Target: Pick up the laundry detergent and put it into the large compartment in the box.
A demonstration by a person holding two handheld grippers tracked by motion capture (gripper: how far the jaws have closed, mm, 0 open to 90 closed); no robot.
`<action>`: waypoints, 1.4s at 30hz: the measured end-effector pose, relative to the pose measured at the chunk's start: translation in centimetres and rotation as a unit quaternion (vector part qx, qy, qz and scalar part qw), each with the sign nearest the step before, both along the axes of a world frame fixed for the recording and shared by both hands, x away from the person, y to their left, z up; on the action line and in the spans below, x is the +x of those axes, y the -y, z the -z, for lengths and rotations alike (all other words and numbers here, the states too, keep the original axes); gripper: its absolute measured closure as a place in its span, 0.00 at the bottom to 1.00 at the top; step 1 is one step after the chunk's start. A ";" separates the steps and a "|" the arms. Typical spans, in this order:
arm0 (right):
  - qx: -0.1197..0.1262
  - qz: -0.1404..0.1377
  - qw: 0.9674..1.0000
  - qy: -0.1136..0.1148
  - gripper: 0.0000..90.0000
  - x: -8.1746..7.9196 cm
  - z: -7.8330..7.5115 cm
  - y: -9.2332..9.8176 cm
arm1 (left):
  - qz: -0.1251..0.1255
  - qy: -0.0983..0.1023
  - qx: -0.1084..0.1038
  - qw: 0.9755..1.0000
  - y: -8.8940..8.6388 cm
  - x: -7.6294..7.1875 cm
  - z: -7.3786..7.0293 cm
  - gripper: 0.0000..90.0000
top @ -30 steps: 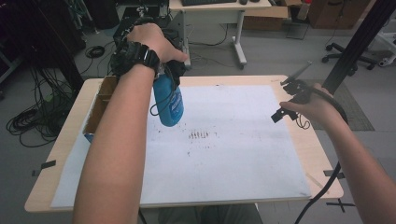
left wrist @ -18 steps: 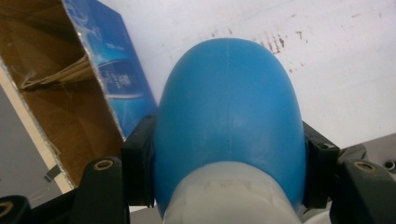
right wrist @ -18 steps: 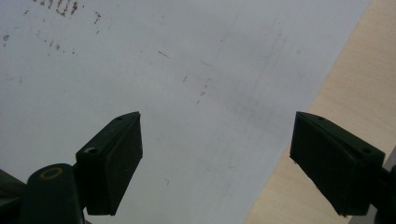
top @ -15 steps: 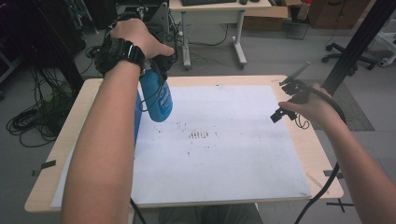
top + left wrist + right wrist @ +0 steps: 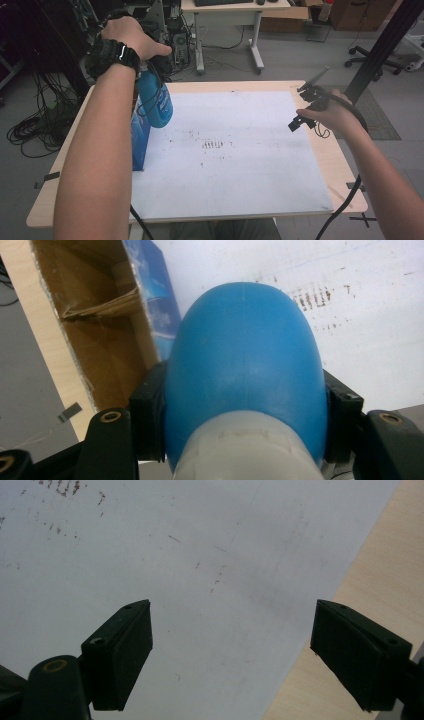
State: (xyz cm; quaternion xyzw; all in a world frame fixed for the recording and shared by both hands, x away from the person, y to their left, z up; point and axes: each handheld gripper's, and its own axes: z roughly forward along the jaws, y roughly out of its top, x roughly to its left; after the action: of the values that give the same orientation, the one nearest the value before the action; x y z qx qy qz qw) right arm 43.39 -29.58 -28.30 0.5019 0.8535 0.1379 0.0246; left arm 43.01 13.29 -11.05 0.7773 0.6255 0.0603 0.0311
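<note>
White sheeting (image 5: pixel 240 150) is covering the wooden table (image 5: pixel 330 165), with an open carton (image 5: pixel 100 340) standing at its left edge. Left tongs (image 5: pixel 150 60) are pinching the blue bottle (image 5: pixel 156 102) at its shoulders, both jaws pressing its sides. It is hanging clear of the sheet, long axis near vertical, base pointing down, just right of the carton's blue wall (image 5: pixel 140 135); whether it is overlapping the opening cannot be settled from the high view. Right tongs (image 5: pixel 230 655) are hovering spread and empty, well right of the carton, near the sheet's right edge. Left hand (image 5: pixel 132 40) is far nearer the carton, so any placement would likely be falling to it.
</note>
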 end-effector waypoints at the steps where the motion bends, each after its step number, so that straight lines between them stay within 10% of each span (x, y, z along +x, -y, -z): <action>1: -0.001 0.000 1.000 0.000 0.19 0.0 0.0 0.0 | -0.002 0.000 -0.001 1.000 -0.3 0.0 0.0 0.42; 42: -0.003 0.006 1.000 -0.011 0.19 0.6 0.6 -0.7 | -0.079 0.015 0.045 0.996 -8.3 -0.7 -0.5 0.42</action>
State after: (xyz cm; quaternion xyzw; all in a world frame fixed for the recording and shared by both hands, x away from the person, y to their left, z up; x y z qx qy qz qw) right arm 43.95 -28.86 -28.88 0.5086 0.8509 0.1301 0.0178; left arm 42.35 21.62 -10.50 0.7253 0.6808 0.1027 0.0010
